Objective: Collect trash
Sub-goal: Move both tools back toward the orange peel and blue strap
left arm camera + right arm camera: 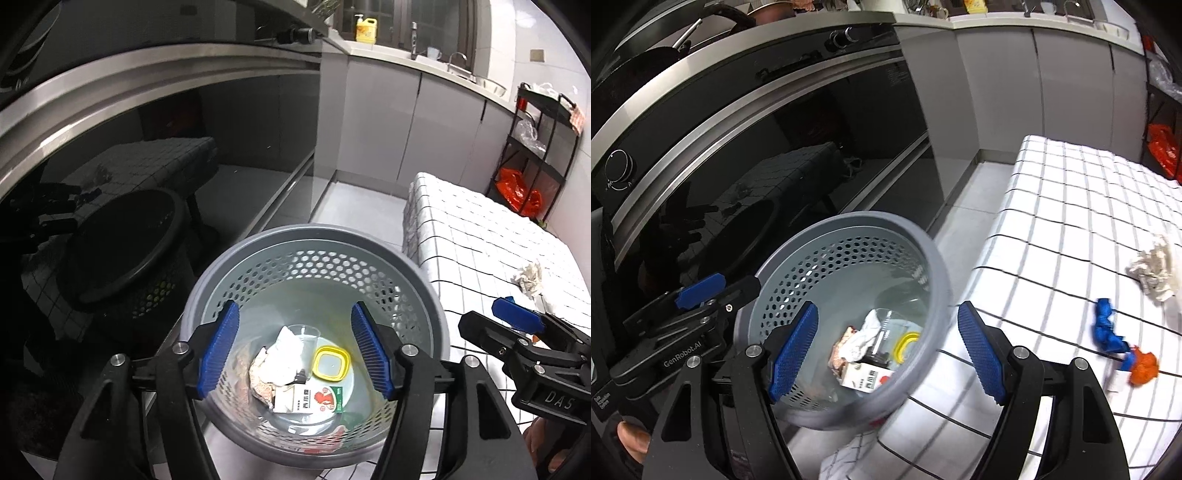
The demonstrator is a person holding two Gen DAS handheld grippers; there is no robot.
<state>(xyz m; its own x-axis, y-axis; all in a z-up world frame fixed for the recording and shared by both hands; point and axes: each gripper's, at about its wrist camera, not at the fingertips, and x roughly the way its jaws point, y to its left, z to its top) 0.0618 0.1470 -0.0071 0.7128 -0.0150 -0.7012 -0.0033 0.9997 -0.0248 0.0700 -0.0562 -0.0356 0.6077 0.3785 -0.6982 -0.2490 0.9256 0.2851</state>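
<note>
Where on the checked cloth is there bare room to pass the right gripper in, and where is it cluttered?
Bare: the wide stretch of checked cloth between the grey bin and the crumpled paper, and the far end toward the cabinets. Crowded: the near right edge, where the blue scrap and the orange scrap lie close together below the paper.

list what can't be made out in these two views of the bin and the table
- Bottom of the grey perforated bin: in the left wrist view, crumpled tissue and a small carton cover what lies beneath.
- Yellow-rimmed lid: in the right wrist view, half hidden by the bin's rim.
- Blue and orange scraps on the checked tablecloth: blurred, so their kind is unclear.
- Carton print: too small to read.
</note>
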